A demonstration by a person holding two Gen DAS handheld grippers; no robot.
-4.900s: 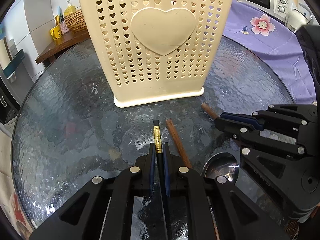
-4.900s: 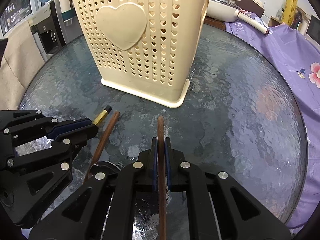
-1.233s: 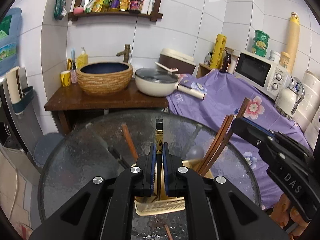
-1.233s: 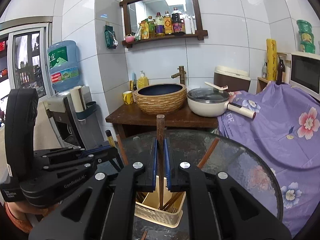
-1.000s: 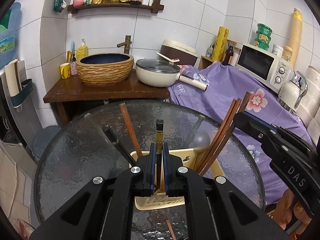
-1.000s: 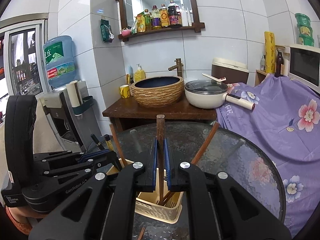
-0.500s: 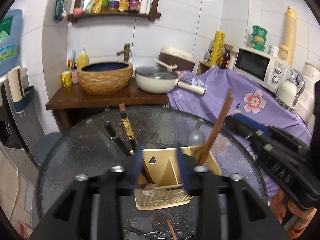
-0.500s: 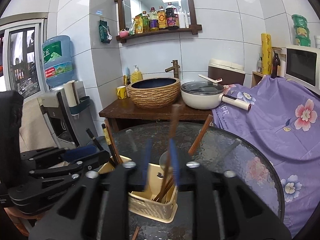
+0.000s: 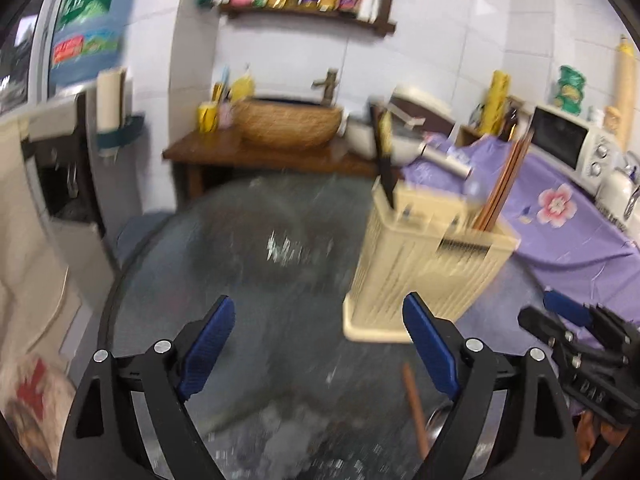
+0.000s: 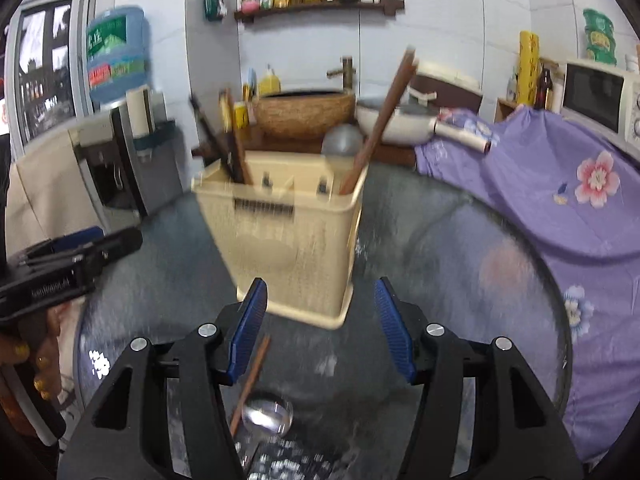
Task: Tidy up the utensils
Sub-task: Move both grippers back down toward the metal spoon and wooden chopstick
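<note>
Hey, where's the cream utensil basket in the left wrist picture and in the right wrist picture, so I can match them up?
Left wrist view: the cream utensil basket stands right of centre on the glass table, beyond the right blue pad.
Right wrist view: the basket stands near the centre, just left of the middle, above the open jaws.
Shared landmark: the woven basin on the wooden stand behind the table.

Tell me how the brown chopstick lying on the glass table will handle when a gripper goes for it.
The chopstick is a thin straight stick, so probably stiff and light. It lies flat on the glass table, so it may slide or roll when nudged. Its end sits by the metal spoon, which a low pinch would likely bump.
</note>
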